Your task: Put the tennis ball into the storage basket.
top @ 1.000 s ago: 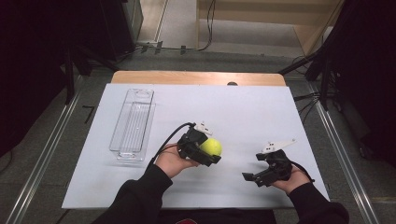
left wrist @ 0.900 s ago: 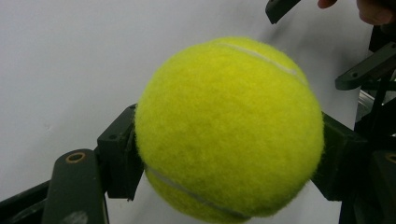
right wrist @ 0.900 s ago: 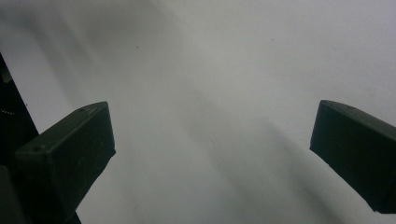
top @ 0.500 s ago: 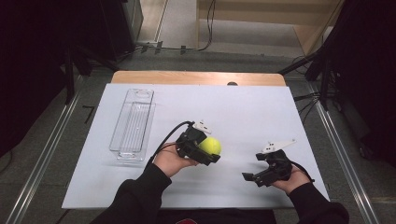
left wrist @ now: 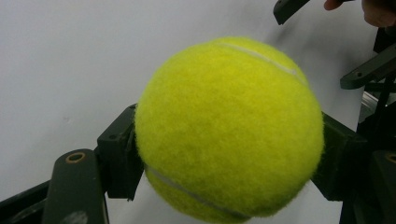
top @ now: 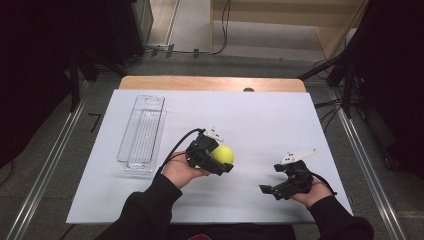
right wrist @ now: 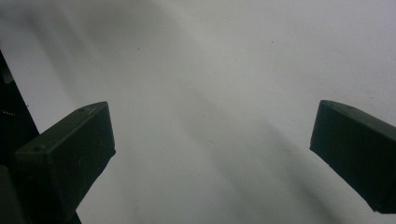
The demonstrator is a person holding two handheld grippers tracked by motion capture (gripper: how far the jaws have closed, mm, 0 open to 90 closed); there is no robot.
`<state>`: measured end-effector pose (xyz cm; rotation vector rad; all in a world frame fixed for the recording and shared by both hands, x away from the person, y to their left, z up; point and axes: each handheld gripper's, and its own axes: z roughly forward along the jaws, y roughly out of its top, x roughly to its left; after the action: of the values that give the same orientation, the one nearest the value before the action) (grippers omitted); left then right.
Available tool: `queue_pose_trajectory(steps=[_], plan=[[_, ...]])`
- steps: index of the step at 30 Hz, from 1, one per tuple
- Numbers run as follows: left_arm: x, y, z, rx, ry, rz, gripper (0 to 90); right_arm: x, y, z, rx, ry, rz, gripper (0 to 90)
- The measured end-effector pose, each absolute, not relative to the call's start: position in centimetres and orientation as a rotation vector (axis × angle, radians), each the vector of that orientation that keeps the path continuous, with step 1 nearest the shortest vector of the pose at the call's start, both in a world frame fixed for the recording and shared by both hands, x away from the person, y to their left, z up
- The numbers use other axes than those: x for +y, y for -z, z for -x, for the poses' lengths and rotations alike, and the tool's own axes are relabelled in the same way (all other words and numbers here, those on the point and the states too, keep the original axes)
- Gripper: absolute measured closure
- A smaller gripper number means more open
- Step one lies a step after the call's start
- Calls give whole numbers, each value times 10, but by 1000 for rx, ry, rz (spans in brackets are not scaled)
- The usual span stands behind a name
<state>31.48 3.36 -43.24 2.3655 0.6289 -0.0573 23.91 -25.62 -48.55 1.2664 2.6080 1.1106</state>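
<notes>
Left gripper (top: 220, 159) clamps a yellow tennis ball (top: 222, 154), jaws pressed against opposite sides of it, ball lifted just off the surface; in the left gripper view the ball (left wrist: 229, 130) sits squarely between the two black jaws. Beneath it, white table sheet (top: 260, 120). Off to this gripper's left and a little farther from the person, well apart, a clear plastic tray (top: 142, 132) lies lengthwise on the sheet. To its right, well apart, right gripper (top: 275, 189) held low over the sheet, jaws spread wide, nothing between them; same wide gap in the right gripper view (right wrist: 210, 154)
</notes>
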Motion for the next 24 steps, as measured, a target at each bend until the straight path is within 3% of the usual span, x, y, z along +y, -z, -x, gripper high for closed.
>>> queue_pose_trajectory(steps=[24], plan=[[49, 430, -325, 686, 43, -2345, 256, -256, 486, -239, 2612, -1107, -1270, 0]])
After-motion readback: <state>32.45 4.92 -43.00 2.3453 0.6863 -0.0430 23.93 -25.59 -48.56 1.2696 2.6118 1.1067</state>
